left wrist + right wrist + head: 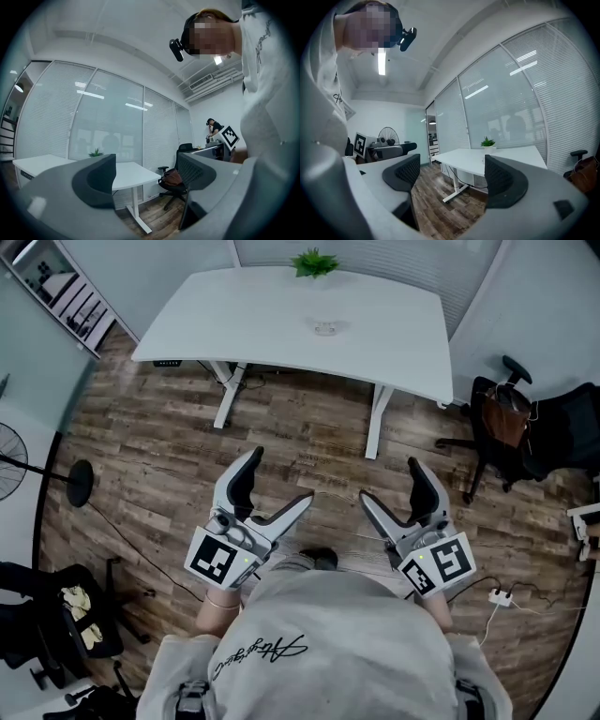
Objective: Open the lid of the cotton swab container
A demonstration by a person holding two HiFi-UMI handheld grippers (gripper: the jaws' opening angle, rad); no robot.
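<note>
- A white rectangular counter [281,324] stands on a brown wood-plank floor [309,437].
- A small clear round container [325,328] sits on the counter, near a green potted plant [315,262] at its far edge.
- The left gripper [282,474] and right gripper [389,481] are well short of the counter, jaws wide apart and empty.

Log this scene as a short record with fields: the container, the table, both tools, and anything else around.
Container: small clear container on white table, in front of potted plant; lid too small to judge
Left tool: open, empty, above the floor, away from the table
Right tool: open, empty, likewise away from it
Nearby: office chair with brown bag, standing fan
</note>
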